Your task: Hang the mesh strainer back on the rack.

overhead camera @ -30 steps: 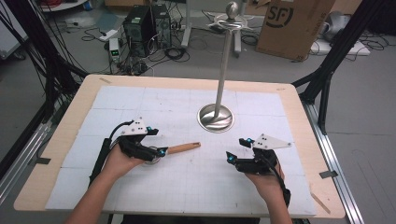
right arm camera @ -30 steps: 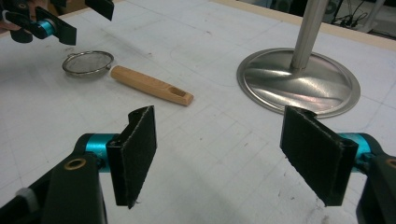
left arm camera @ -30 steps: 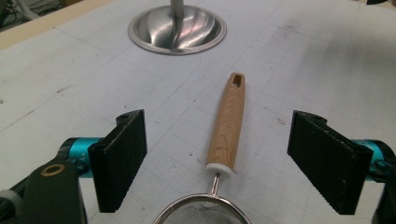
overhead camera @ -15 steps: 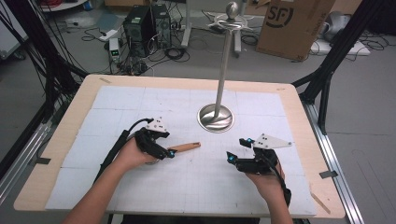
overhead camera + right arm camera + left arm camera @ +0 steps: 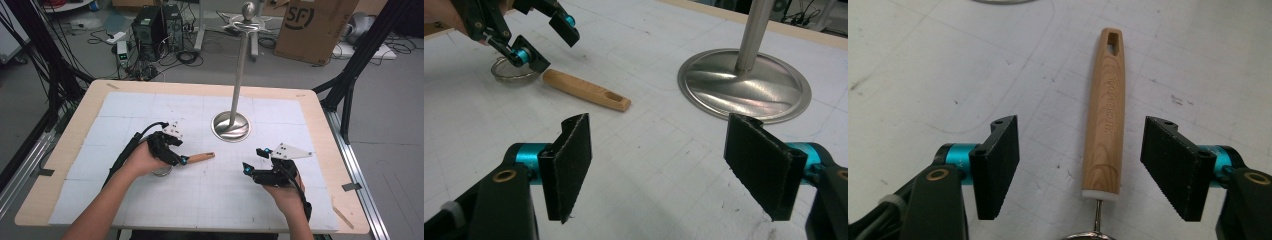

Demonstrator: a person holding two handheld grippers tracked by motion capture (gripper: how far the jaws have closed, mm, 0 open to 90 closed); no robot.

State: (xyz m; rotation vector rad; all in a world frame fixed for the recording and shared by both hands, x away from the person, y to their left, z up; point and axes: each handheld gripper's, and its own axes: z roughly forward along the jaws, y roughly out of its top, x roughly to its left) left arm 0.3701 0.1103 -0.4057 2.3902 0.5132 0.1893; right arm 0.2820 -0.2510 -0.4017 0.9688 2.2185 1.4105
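Note:
A utensil with a light wooden handle (image 5: 200,158) (image 5: 1105,115) (image 5: 586,91) and a round metal head (image 5: 161,171) (image 5: 514,75) lies flat on the white mat. My left gripper (image 5: 176,157) (image 5: 1083,147) straddles the handle near its metal neck. Its jaws have just been closing, but both pads still stand clear of the wood, one on each side. In the right gripper view, the left gripper (image 5: 549,42) hovers over the head end. My right gripper (image 5: 255,161) (image 5: 664,165) rests low over the mat to the right, open with nothing between its pads.
A metal stand with a round base (image 5: 231,126) (image 5: 744,85) and a tall pole rises behind the utensil. The white mat (image 5: 210,200) covers a wooden table (image 5: 60,150). Cables, computers and a cardboard box sit on the floor beyond.
The left hand has slid right along the utensil toward its handle, and its jaws have narrowed around the wood. The right hand and the utensil have stayed put.

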